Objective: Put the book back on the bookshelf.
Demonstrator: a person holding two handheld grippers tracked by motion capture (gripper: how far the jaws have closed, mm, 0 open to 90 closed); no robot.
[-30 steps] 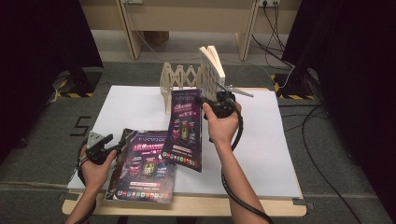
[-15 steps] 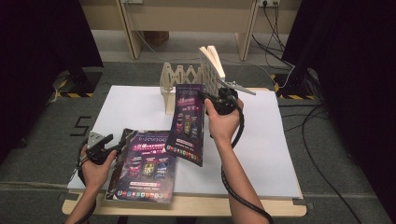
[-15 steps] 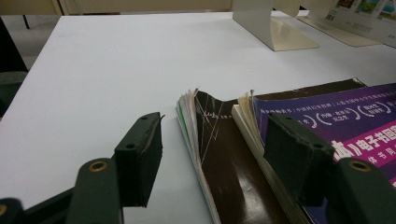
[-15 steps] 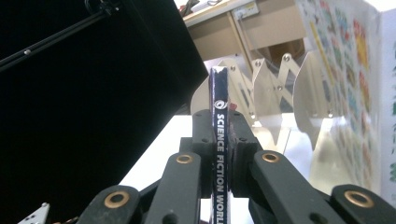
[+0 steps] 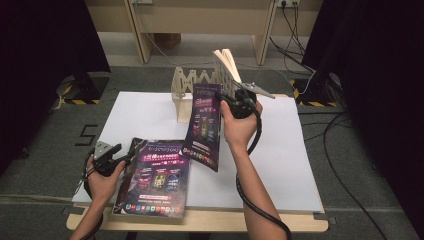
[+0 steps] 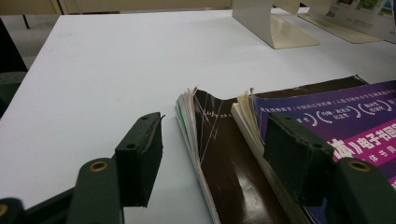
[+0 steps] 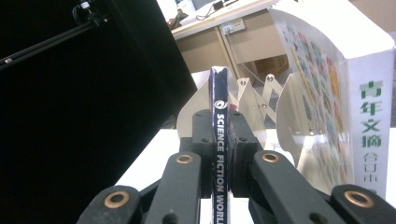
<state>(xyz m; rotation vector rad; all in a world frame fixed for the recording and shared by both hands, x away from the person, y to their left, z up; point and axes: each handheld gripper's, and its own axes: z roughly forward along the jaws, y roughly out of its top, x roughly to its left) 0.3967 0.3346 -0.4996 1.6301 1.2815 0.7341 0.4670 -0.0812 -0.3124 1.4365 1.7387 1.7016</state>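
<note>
Held magazine: a thin glossy magazine with a dark purple cover (image 5: 202, 127) is lifted above the white table (image 5: 295, 150), hanging nearly upright with its lower edge just over the table top. In the right gripper view its dark spine with white letters (image 7: 219, 140) stands vertical between the jaws.
Right gripper: the right gripper (image 5: 239, 102) pinches the spine of this magazine; the jaws are pressed together on it from both sides.
Rack: a pale wooden folding rack with zigzag sides (image 5: 192, 85) stands at the far part of the table, just behind the held magazine.
Book in rack: a thick white book with green characters on the spine (image 7: 369, 116) stands tilted in the rack, just beside the held magazine, close on its right in the right gripper view.
Flat magazines: a second purple-cover magazine (image 5: 157, 175) lies flat at the near left of the table, on top of another dark brown glossy magazine (image 6: 233, 163) whose page edges fan out a little.
Left gripper: the left gripper (image 5: 112, 157) rests low at the left edge of the flat magazines; its jaws are spread, one on the bare table side and one over the corner of the pile, not pressing anything.
Around: grey floor with black cables (image 5: 340, 145) is at the right of the table.
</note>
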